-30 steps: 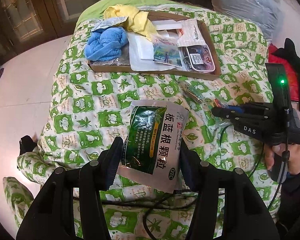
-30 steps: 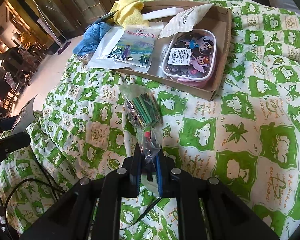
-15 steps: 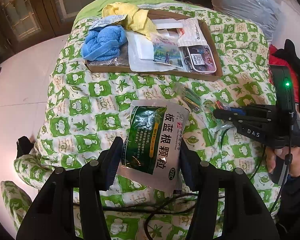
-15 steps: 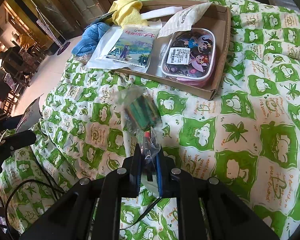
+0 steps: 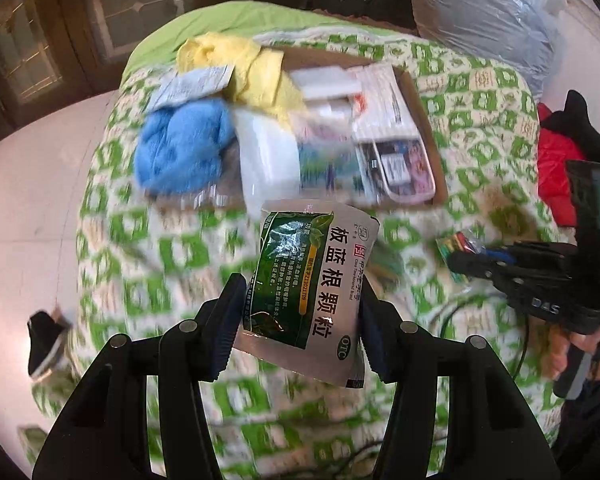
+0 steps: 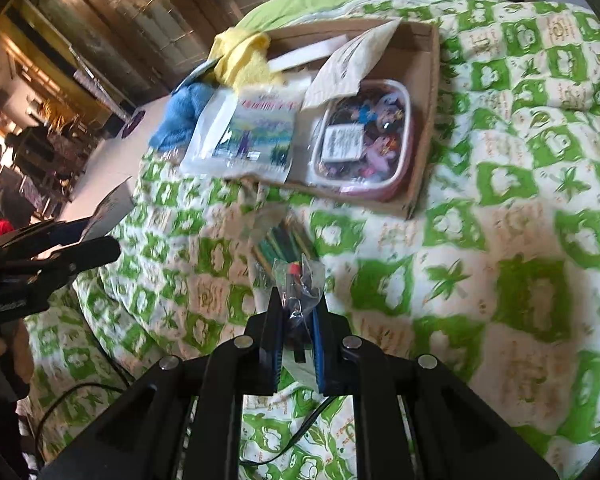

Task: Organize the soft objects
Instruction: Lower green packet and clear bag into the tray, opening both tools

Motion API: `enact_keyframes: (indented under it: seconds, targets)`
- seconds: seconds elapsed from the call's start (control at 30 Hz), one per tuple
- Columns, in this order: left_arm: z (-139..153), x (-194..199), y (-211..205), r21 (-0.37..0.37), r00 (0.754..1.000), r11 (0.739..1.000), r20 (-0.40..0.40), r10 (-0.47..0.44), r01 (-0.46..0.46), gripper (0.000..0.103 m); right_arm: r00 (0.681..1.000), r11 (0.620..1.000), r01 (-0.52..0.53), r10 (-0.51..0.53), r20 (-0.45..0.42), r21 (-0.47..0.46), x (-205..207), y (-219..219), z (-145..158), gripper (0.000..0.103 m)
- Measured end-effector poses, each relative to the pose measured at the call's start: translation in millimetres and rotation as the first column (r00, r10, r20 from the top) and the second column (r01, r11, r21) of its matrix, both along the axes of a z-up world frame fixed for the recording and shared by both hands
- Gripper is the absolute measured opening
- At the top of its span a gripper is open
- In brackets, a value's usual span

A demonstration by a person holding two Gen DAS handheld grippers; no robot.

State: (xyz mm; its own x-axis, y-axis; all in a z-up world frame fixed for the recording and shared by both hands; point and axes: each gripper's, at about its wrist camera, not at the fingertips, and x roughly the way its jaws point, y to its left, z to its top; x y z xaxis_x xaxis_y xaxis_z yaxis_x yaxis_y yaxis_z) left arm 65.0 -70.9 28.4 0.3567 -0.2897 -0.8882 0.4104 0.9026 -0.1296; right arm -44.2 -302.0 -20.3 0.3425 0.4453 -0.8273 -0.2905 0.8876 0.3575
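Note:
My left gripper (image 5: 298,316) is shut on a green and white medicine pouch (image 5: 310,280) and holds it above the green patterned quilt (image 5: 140,264). My right gripper (image 6: 297,320) is shut on a clear plastic bag of coloured sticks (image 6: 290,248), lifted off the quilt (image 6: 500,240). The right gripper also shows at the right of the left wrist view (image 5: 460,258). A shallow cardboard box (image 5: 424,120) beyond them holds a blue towel (image 5: 180,148), a yellow cloth (image 5: 252,68), packets and a cartoon-printed plastic container (image 6: 364,140).
A large clear plastic bag (image 5: 488,8) lies at the far right of the bed. Red and black clothing (image 5: 556,168) lies at the right edge. A white floor (image 5: 28,184) lies to the left. Black cables (image 6: 80,392) trail over the quilt near me.
Both grippers have risen and moved toward the cardboard box with their loads. The bag of sticks has come off the quilt. The views are blurred by motion.

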Motion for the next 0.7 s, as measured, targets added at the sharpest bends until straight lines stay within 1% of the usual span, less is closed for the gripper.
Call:
enact_keyframes:
  seconds: [0.1, 0.23, 0.3, 0.33, 0.43, 0.6, 0.63, 0.67, 0.7]
  targets:
    - [6.7, 27.7, -6.3, -0.001, 1.0, 1.0, 0.016, -0.004, 0.004, 0.054, 1.0, 0.999, 0.019, -0.019, 0.011, 0.033, 22.5, -0.3, 19.7, 0.011]
    - [7.3, 65.9, -9.2, -0.005, 0.999, 1.0, 0.023, 0.029, -0.029, 0.054, 0.999, 0.998, 0.018, -0.021, 0.043, 0.066, 56.3, 13.7, 37.2, 0.011]
    - [3.1, 81.1, -10.5, 0.006, 0.999, 0.999, 0.022, 0.045, -0.045, 0.054, 0.998, 0.998, 0.014, -0.018, 0.057, 0.069, 73.1, 25.3, 36.3, 0.011]
    - [0.1, 88.4, -11.5, 0.02, 0.999, 0.999, 0.022, 0.05, -0.05, 0.054, 0.998, 0.996, 0.014, -0.02, 0.063, 0.085, 80.5, 29.6, 34.0, 0.011]
    - [-5.8, 101.4, -10.9, 0.041, 0.998, 0.997, 0.025, 0.062, -0.063, 0.054, 0.996, 0.995, 0.025, -0.033, 0.082, 0.099, 102.0, 38.5, 29.9, 0.012]
    - [-8.5, 112.4, -8.5, 0.039, 0.997, 0.996, 0.026, 0.077, -0.078, 0.054, 0.995, 0.996, 0.022, -0.03, 0.09, 0.084, 115.0, 50.9, 22.6, 0.012]
    - [-8.7, 113.4, -9.7, 0.043, 0.997, 0.996, 0.027, 0.078, -0.079, 0.056, 0.996, 0.996, 0.018, -0.026, 0.091, 0.09, 115.8, 46.6, 22.4, 0.012]
    - [-8.7, 113.5, -11.1, 0.049, 0.996, 0.995, 0.031, 0.08, -0.081, 0.061, 0.996, 0.996, 0.016, -0.024, 0.091, 0.093, 116.3, 47.7, 20.6, 0.012]
    - [-8.6, 113.2, -12.6, 0.049, 0.996, 0.995, 0.033, 0.08, -0.081, 0.063, 0.995, 0.996, 0.022, -0.03, 0.092, 0.087, 115.6, 48.3, 18.7, 0.012]
